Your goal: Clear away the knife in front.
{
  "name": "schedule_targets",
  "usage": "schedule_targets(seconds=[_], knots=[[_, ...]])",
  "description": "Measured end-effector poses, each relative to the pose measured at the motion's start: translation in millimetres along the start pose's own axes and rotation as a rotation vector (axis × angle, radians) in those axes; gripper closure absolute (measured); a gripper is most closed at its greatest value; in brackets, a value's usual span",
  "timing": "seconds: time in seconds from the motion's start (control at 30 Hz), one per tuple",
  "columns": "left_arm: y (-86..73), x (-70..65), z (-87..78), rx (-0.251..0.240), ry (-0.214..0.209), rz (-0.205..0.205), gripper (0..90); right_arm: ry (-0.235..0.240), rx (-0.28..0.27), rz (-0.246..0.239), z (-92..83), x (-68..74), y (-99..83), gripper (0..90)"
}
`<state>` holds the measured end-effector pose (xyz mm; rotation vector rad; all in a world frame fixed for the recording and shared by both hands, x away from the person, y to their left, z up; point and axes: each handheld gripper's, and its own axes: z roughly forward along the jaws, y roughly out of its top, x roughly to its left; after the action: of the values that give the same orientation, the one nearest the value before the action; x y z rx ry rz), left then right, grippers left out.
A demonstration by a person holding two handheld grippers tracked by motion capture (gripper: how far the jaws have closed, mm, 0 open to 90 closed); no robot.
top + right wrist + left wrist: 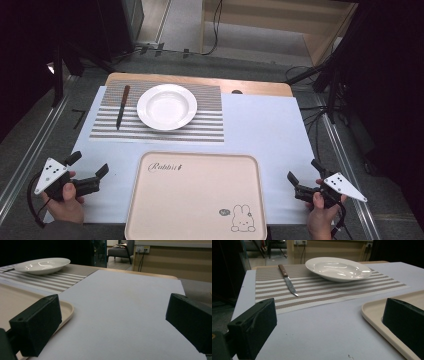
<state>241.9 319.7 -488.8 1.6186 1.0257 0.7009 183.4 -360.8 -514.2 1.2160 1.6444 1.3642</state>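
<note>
A white deep plate (167, 106) (338, 268) (42, 265) rests on a striped placemat (205, 125) (319, 291) at the far middle of the table. A wooden-handled knife (121, 106) (288, 280) lies on the mat left of the plate. A beige tray (195, 200) (392, 312) (15, 302) with a rabbit drawing lies near the front edge. My left gripper (90, 165) (329, 325) is open at the front left beside the tray, holding nothing. At the front right, my right gripper (304, 171) (112, 325) stands open and empty over the white table cover.
The white cover (265, 135) spreads over a wooden table (250, 86). Metal rails (30, 155) run along both sides on the floor. Cables and stand legs (320, 75) lie beyond the far right corner.
</note>
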Motion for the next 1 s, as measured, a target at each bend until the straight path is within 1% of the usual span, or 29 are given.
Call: schedule_targets(seconds=[0.13,0.27,0.37,0.47,0.57,0.63,0.67,0.73,0.8,0.83,0.87,0.93,0.97,1.0], knots=[[0.2,-0.5,-0.4,0.002,0.002,0.005,0.0,-0.001,0.000,-0.003,0.3,0.5,0.1,0.0],[1.1,-1.5,-0.7,0.005,0.018,0.012,0.0,0.002,0.002,-0.009,0.7,1.1,0.0,0.0],[1.9,-1.5,-0.6,0.002,0.030,0.009,0.0,0.006,0.000,-0.010,0.6,0.8,-0.2,0.0],[2.8,-2.3,-0.8,0.009,0.033,0.024,0.0,0.006,0.001,0.002,0.8,0.4,-0.4,0.0],[4.0,-1.8,-0.8,0.017,0.029,0.019,0.0,0.003,0.004,-0.003,1.5,0.8,-0.4,0.0],[5.4,-2.0,-0.9,0.017,0.037,0.015,0.0,0.000,0.005,-0.010,2.3,1.0,-0.3,0.0],[6.7,-2.3,-1.1,0.018,0.044,0.021,0.0,-0.001,0.008,-0.006,2.7,1.2,-0.2,0.0],[9.6,-3.5,-1.2,0.016,0.044,0.016,0.0,0.000,0.009,-0.007,2.8,1.1,-0.3,0.0],[15.9,-5.7,-2.7,0.011,0.048,0.018,0.0,0.000,0.010,-0.003,3.1,1.1,-0.2,0.0],[15.9,-5.7,-2.7,0.011,0.048,0.018,0.0,0.000,0.010,-0.003,3.1,1.1,-0.2,0.0],[20.9,-6.8,-3.1,0.005,0.048,0.017,0.0,-0.002,0.011,-0.006,3.1,1.3,-0.2,0.0],[23.8,-7.3,-2.9,0.010,0.048,0.020,0.0,-0.001,0.009,-0.009,3.1,1.1,-0.2,0.0],[26.4,-8.5,-2.6,0.012,0.072,0.019,0.0,-0.001,0.010,-0.007,3.0,1.4,-0.2,0.0],[32.1,-10.0,-2.9,0.013,0.063,0.009,0.0,-0.002,0.010,-0.009,3.3,1.3,-0.1,0.0]])
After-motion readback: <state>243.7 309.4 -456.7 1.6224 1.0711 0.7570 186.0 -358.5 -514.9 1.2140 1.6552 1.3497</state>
